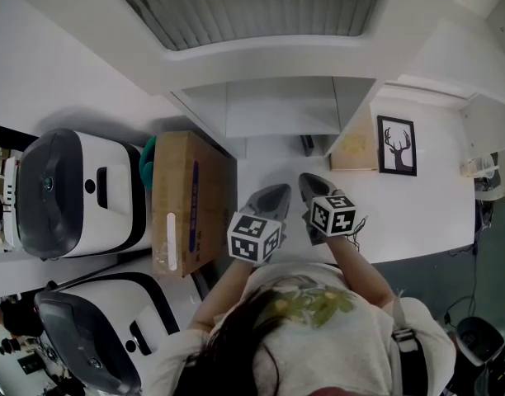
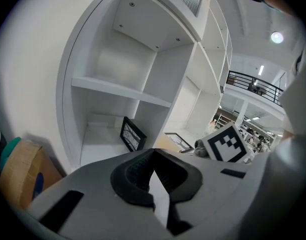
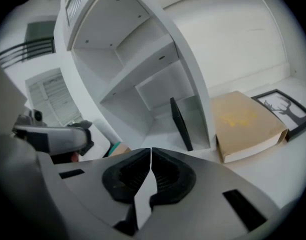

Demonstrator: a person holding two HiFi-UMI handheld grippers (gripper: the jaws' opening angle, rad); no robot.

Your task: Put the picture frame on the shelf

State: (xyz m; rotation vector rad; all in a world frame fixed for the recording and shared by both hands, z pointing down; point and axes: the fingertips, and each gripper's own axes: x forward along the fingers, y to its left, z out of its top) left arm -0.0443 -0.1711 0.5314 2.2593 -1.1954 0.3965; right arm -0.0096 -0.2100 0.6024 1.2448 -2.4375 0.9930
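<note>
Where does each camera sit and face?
Head view: on the person's head, looking down at the white shelf unit, left hand-held gripper and right hand-held gripper; hair, shirt, forearms show.
Left gripper view: on the left one, facing the shelf past shut jaws; the right one shows at right.
Right gripper view: on the right one, facing the same shelf; jaws shut.
Shared: both gripper views show the black picture frame standing in the shelf.

White shelf point(image 1: 277, 110); black picture frame point(image 2: 132, 134); tan box point(image 3: 245, 126).
</note>
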